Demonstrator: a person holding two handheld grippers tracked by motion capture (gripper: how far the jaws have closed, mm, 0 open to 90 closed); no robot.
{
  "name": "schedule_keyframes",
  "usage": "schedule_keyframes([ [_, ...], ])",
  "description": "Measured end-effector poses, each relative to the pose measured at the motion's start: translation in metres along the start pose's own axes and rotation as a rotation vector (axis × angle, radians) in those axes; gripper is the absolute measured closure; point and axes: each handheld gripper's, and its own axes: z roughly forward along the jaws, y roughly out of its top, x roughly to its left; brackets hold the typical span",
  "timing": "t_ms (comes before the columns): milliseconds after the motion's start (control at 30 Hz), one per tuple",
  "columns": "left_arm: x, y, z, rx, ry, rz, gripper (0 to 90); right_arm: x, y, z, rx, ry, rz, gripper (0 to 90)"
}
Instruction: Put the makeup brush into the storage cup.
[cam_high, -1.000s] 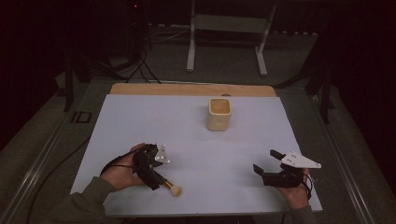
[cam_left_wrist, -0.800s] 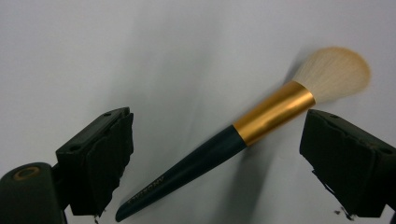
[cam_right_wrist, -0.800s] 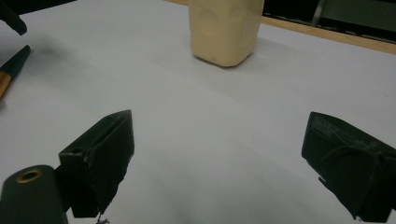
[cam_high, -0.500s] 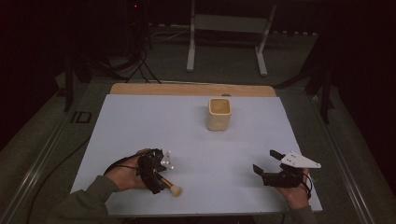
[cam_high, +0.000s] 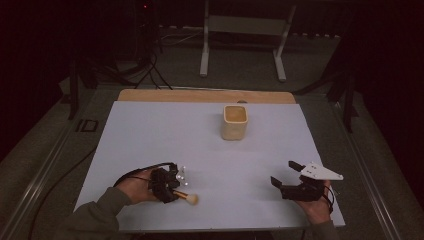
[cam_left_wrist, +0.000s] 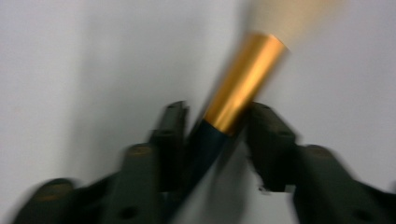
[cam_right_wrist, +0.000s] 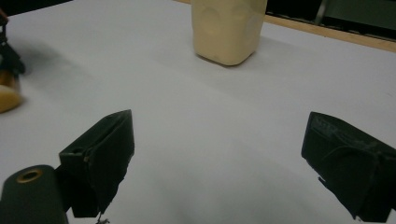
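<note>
Left claw (cam_high: 172, 187) near the front-left corner of the white surface (cam_high: 150, 135), jaws closed on a makeup brush (cam_left_wrist: 233, 105) at the join of dark handle and gold ferrule. Bristle tip lies toward the front edge, blurred. Right claw (cam_high: 286, 172) near the front-right corner, jaws spread wide, nothing between them. Cream cup (cam_high: 234, 122) upright toward the back edge, right of centre, well apart from both claws.

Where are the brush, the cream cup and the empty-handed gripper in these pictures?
makeup brush (cam_left_wrist: 243, 79), left gripper view, on its gold ferrule.
cream cup (cam_high: 234, 129), high view, on its front wall.
right gripper (cam_high: 287, 172), high view, midway between its open fingertips.
</note>
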Motion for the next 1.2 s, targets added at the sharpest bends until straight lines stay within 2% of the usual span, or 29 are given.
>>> schedule_keyframes([
  [100, -0.002, 0.002, 0.0, 0.007, 0.003, -0.003, 74.2, 0.0, 0.0, 0.0, 0.001, 0.001, 0.001, 10.2],
  [167, -0.002, 0.002, -0.001, 0.017, 0.01, 0.002, 74.5, 0.0, 0.0, 0.0, 0.001, 0.003, 0.001, 10.3],
  [300, 0.0, 0.0, -0.002, 0.022, 0.014, -0.025, 74.7, 0.0, 0.0, 0.0, 0.0, 0.001, 0.001, 10.3],
  [533, 0.006, -0.005, -0.013, -0.033, 0.024, -0.076, 74.6, 0.0, 0.0, 0.0, 0.0, 0.003, 0.002, 10.3],
  [900, 0.01, -0.007, -0.025, -0.103, 0.054, -0.127, 74.6, 0.0, 0.0, 0.0, 0.0, 0.003, 0.002, 10.3],
  [1067, 0.011, -0.007, -0.03, -0.117, 0.082, -0.139, 74.7, 0.0, 0.0, 0.0, 0.0, 0.004, 0.002, 10.3],
  [1200, 0.013, -0.008, -0.035, -0.14, 0.096, -0.164, 74.6, 0.0, 0.0, 0.0, -0.002, 0.004, 0.003, 10.3],
])
